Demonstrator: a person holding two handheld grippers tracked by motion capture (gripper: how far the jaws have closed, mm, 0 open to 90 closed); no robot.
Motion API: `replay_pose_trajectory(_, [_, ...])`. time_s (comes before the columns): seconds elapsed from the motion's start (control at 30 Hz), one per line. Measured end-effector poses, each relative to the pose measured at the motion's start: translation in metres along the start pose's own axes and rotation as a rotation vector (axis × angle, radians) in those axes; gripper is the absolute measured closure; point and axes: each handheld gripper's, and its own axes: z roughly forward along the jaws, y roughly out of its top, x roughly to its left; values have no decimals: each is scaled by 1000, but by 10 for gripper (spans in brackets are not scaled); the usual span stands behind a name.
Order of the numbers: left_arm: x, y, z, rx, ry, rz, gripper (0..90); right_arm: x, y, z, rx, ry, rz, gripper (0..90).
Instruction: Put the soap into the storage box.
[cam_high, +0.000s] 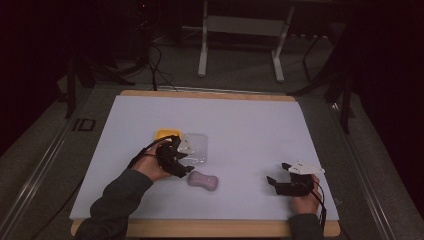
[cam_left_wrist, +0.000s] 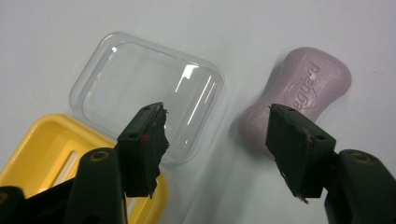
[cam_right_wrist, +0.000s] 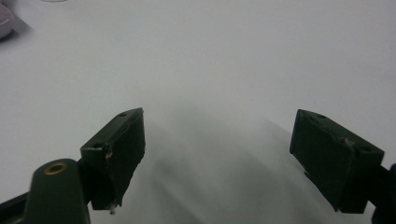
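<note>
Overhead, white tabletop (cam_high: 240, 130), dim room behind

Wooden-edged table (cam_high: 210, 94) covered by a white sheet (cam_high: 250, 125). Lying directly on the sheet, left of frame centre: yellow tray (cam_high: 163, 134), clear plastic lid (cam_high: 196, 148) touching its right side, and pale purple soap bar (cam_high: 203, 181) lower down, just below the lid, apart from both.

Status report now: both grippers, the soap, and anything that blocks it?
Left gripper open above the clear lid, nothing held. Right gripper open, idle. Purple soap flat beside the yellow dish. Nothing blocks it.
</note>
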Motion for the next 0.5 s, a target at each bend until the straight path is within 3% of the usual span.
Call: replay_pose_trajectory(0.5, [-5, 19, 3, 19, -11, 58, 365, 0, 0, 0, -2, 2, 2, 177])
